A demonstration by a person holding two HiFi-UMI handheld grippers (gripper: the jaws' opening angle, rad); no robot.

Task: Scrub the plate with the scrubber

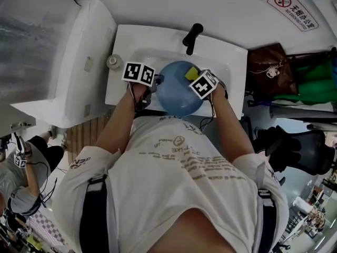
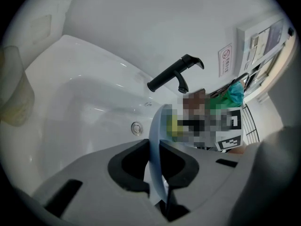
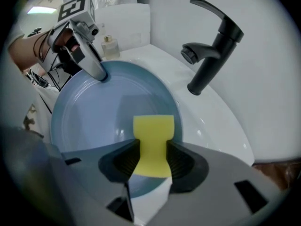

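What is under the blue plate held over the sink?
The white sink basin lies under the blue plate. In the head view only its rim and back wall show; the plate covers the basin floor.

Colours noted: the plate (image 3: 108,112) was plain pale blue; the scrubber (image 3: 153,126) was yellow with a white lower layer. The sink (image 1: 231,57) was glossy white and the faucet (image 3: 211,55) black. The left gripper (image 2: 153,147) and right gripper (image 3: 153,142) were grey with black pads, their cubes patterned in black-and-white squares. The shirt (image 1: 179,178) was white with gold print.
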